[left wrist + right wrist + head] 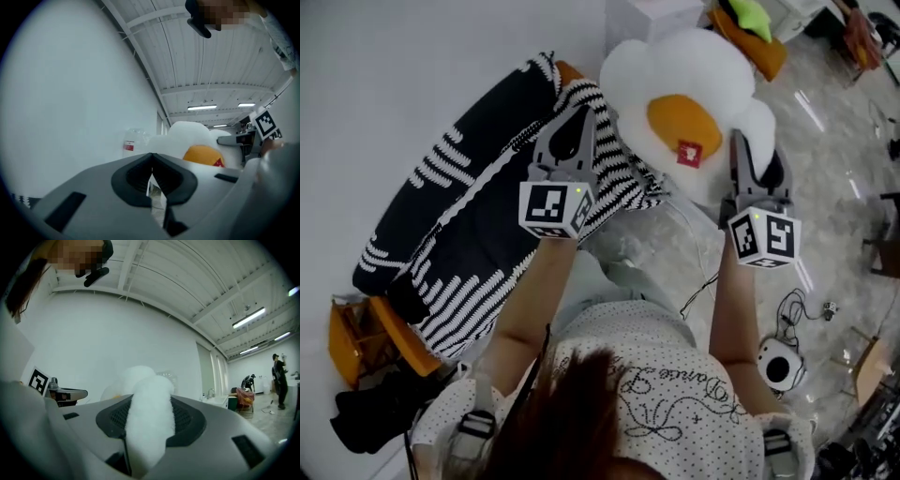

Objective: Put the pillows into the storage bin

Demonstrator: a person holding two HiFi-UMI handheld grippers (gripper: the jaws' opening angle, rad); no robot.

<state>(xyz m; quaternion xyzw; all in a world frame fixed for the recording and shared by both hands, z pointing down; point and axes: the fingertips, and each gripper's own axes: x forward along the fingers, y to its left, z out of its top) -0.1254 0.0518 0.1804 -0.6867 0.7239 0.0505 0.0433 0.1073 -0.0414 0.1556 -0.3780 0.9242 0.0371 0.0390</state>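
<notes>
A white fried-egg pillow [675,66] with an orange yolk hangs in front of me. My right gripper [739,141] is shut on its right edge; white plush [150,418] fills the gap between those jaws. My left gripper [579,114] sits at the pillow's left side, above a black-and-white striped cushion [609,164]. Its jaws [151,157] meet at the tips and I see nothing pinched between them. In the left gripper view the egg pillow [201,154] lies just beyond and to the right. At the top right an orange container [769,52] holds something green [750,14].
A long black cushion with white dashes [441,216] runs along the white wall at left, with an orange frame [356,342] by its near end. Cables and a round white device [781,364] lie on the marbled floor. People [280,380] stand far off.
</notes>
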